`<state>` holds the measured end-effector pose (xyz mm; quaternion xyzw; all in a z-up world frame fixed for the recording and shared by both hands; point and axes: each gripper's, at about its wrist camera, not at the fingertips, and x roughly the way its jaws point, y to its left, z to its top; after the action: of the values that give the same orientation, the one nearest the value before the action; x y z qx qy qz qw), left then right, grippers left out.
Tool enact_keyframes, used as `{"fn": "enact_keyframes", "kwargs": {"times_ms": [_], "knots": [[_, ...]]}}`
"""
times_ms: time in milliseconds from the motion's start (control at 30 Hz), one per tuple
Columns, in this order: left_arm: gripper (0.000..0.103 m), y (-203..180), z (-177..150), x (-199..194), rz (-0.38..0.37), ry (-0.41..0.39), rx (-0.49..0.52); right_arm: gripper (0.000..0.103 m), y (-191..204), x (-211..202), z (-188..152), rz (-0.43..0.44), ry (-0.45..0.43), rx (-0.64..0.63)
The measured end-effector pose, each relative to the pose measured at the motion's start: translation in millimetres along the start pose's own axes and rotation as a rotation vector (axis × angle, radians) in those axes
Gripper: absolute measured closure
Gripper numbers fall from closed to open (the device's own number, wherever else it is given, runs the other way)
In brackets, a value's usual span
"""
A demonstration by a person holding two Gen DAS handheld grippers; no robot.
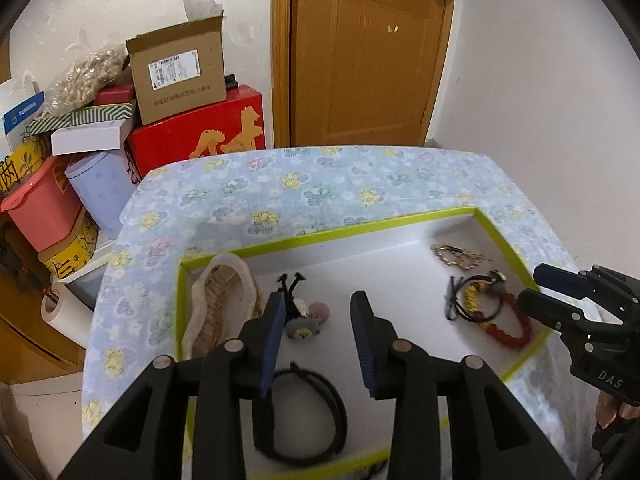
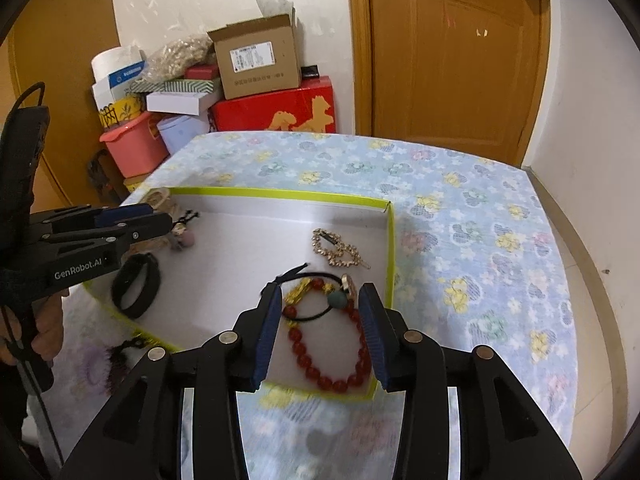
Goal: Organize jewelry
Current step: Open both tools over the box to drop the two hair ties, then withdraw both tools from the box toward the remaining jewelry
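A shallow white tray with a yellow-green rim point(image 1: 328, 234) point(image 2: 280, 193) sits on the flowered table. In it lie a red bead bracelet point(image 2: 332, 354) point(image 1: 508, 330), a black hair tie with gold and green charms point(image 2: 320, 294) point(image 1: 472, 296), a gold hair clip point(image 2: 338, 250) point(image 1: 460, 256), a wide black band point(image 1: 308, 412) point(image 2: 136, 284), a charm hair tie point(image 1: 304, 316) and a cream claw clip point(image 1: 220, 304). My left gripper point(image 1: 318, 320) is open and empty above the tray. My right gripper point(image 2: 320, 312) is open and empty above the bracelet.
The table carries a blue flowered cloth point(image 2: 480, 220). More hair ties point(image 2: 108, 360) lie on the cloth outside the tray's near left corner. Stacked boxes point(image 1: 180, 76) and a pink bin point(image 1: 44, 208) stand beyond the left table edge. A wooden door point(image 1: 368, 52) is behind.
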<state>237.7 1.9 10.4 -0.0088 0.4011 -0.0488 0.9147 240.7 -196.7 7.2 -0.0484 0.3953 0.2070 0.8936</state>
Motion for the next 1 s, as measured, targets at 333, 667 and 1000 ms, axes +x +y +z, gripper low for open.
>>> {"fn": "enact_keyframes", "kwargs": {"times_ms": [333, 667, 1000], "knots": [[0.067, 2.5, -46.8, -71.7, -0.01, -0.051, -0.033, 0.062, 15.2, -60.3, -42.2, 0.018, -0.043, 0.037], [0.067, 0.8, -105.4, -131.3, -0.007, -0.075, -0.063, 0.062, 33.4, -117.6, -97.1, 0.06, -0.073, 0.078], [0.067, -9.7, -148.6, -162.0, 0.011, -0.073, -0.081, 0.062, 51.6, -142.9, -137.3, 0.12, -0.063, 0.077]]}}
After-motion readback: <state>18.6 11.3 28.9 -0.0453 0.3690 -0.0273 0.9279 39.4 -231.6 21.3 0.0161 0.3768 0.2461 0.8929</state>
